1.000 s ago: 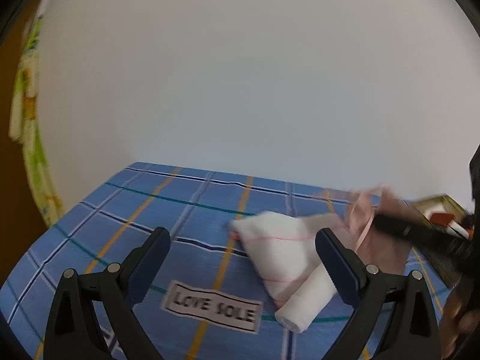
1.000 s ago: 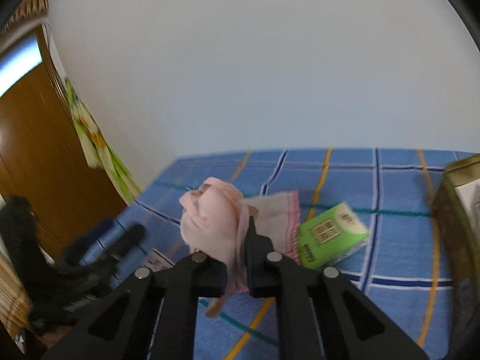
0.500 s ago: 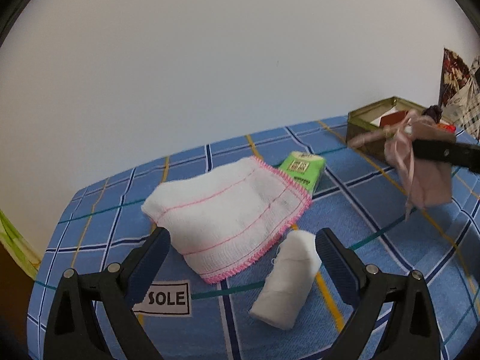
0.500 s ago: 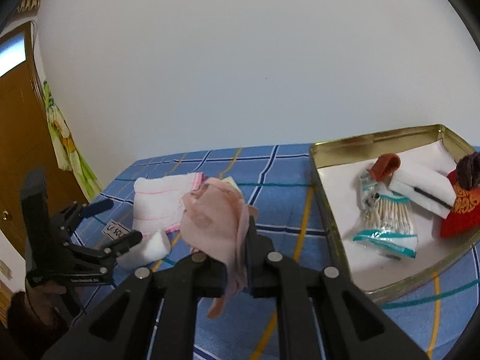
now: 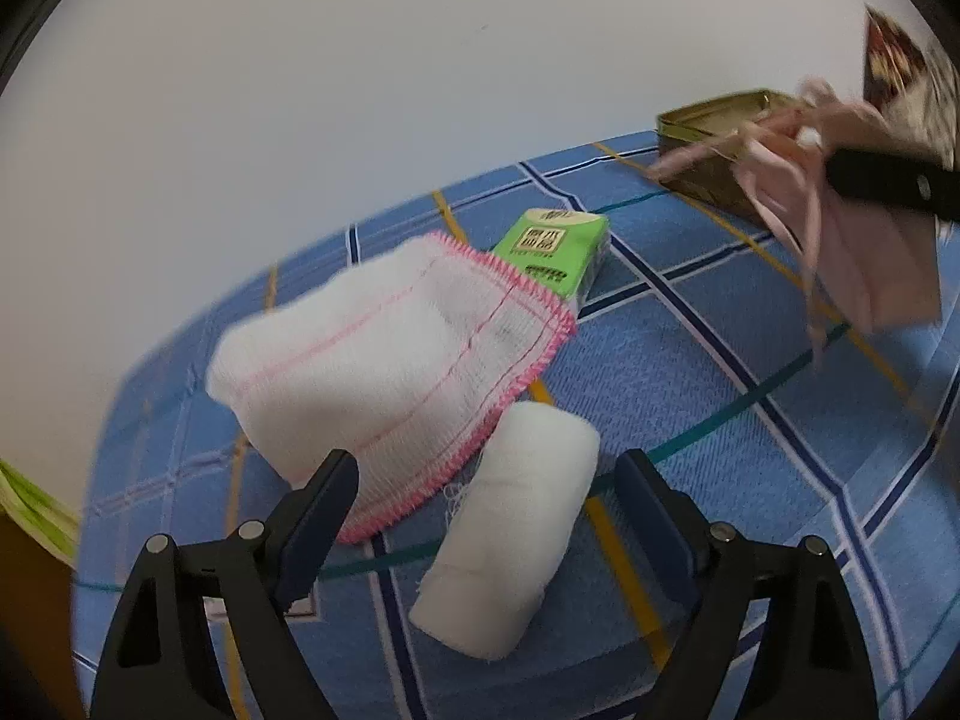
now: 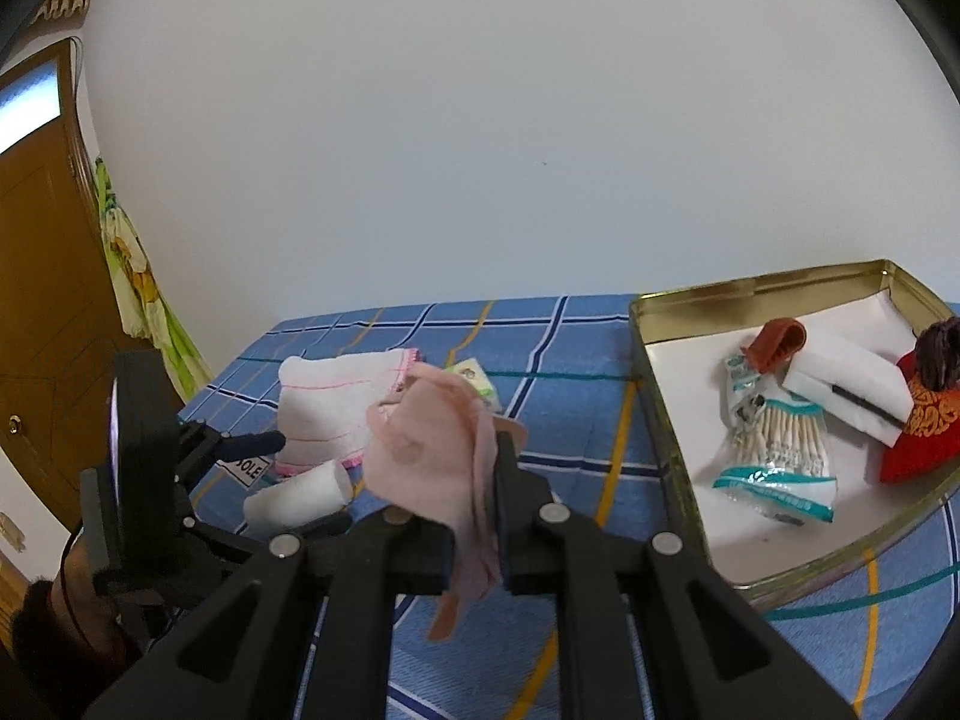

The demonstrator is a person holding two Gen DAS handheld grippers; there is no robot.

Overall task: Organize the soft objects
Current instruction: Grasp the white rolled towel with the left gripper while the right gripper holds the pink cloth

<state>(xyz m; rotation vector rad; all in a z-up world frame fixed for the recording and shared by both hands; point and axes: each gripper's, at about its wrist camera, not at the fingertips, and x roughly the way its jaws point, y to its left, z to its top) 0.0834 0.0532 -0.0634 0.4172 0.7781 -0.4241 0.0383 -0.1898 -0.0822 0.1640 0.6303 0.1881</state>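
Sorting of soft goods on a blue plaid tablecloth (image 5: pixel 690 360) stands roughly at its midpoint, to judge from what lies where. Already inside the shallow gold-coloured metal tin (image 6: pixel 660 396) at the right are a clear packet of cotton swabs (image 6: pixel 780 450), a folded white cloth (image 6: pixel 840 366), a small rust-brown piece (image 6: pixel 780 342) and a red embroidered pouch (image 6: pixel 924 432), all resting on its white lining. The right gripper (image 6: pixel 495 480) is clenched on a limp pale pink cloth (image 6: pixel 432 456), which hangs from the jaws in the air over the tablecloth, short of the tin's near-left wall and not yet inside it; the left wrist view shows the same cloth, blurred, dangling in front of the tin. The left gripper (image 5: pixel 486 492) has its jaws apart, having just been closing, and they straddle a white rolled gauze bandage (image 5: pixel 516 534) that lies on the tablecloth; the pads do not appear to press it, so nothing is held there. Touching the roll's far end is a folded white washcloth with pink stitched edging (image 5: pixel 384 378), and just behind that sits a small green tissue pack (image 5: pixel 555 252). By this reading, the pink cloth's drop into the tin is the step in hand, while the bandage, the washcloth and the tissue pack remain to be gathered. A brown wooden door (image 6: pixel 36 300) stands at the left.
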